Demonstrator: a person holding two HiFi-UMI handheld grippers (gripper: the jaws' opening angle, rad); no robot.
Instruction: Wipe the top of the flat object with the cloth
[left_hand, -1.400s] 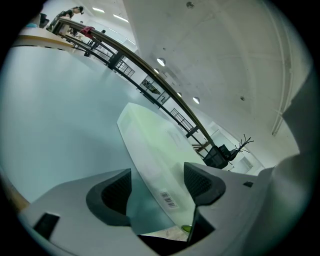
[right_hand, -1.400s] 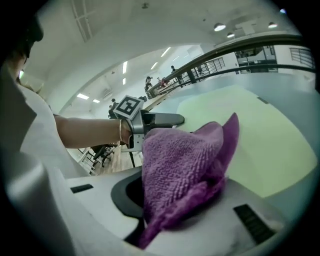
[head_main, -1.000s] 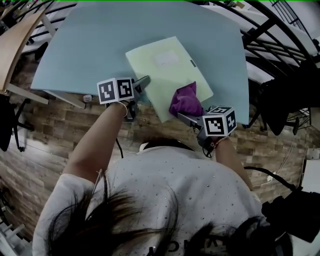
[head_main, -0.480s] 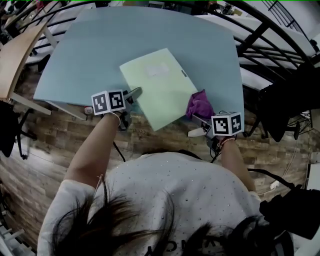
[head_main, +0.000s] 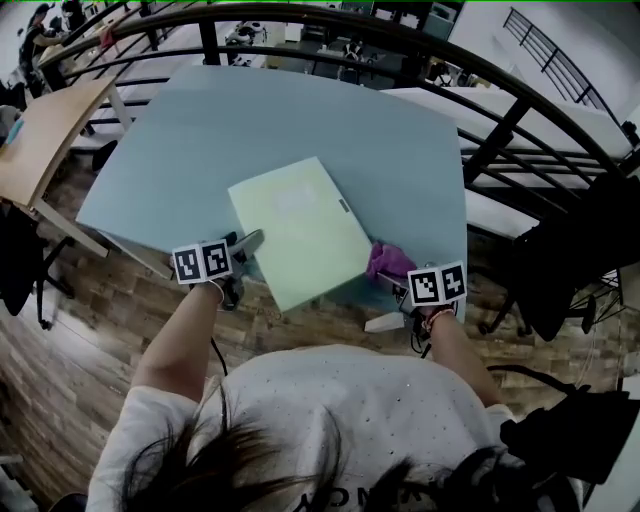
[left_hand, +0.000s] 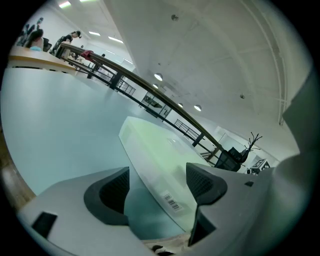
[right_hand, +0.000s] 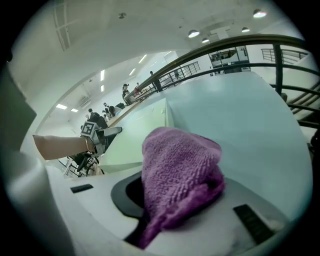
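A pale green flat folder (head_main: 298, 230) lies on the light blue table (head_main: 180, 140), near its front edge. My left gripper (head_main: 245, 245) is at the folder's near-left edge; in the left gripper view its jaws (left_hand: 157, 182) stand open astride the folder's (left_hand: 155, 150) barcoded edge. My right gripper (head_main: 395, 283) is shut on a bunched purple cloth (head_main: 388, 262), which sits on the table just off the folder's near-right corner. In the right gripper view the cloth (right_hand: 177, 170) fills the jaws of that gripper (right_hand: 175, 200), and the left gripper (right_hand: 102, 134) shows beyond the folder.
A black railing (head_main: 480, 150) runs behind and to the right of the table. A wooden desk (head_main: 40, 140) stands at the left, a dark chair (head_main: 560, 260) at the right. The table's front edge is close to both grippers, with wood floor below.
The right gripper has dragged the cloth rightward off the folder's near-right part onto the bare table. The left gripper has stayed at the folder's left edge.
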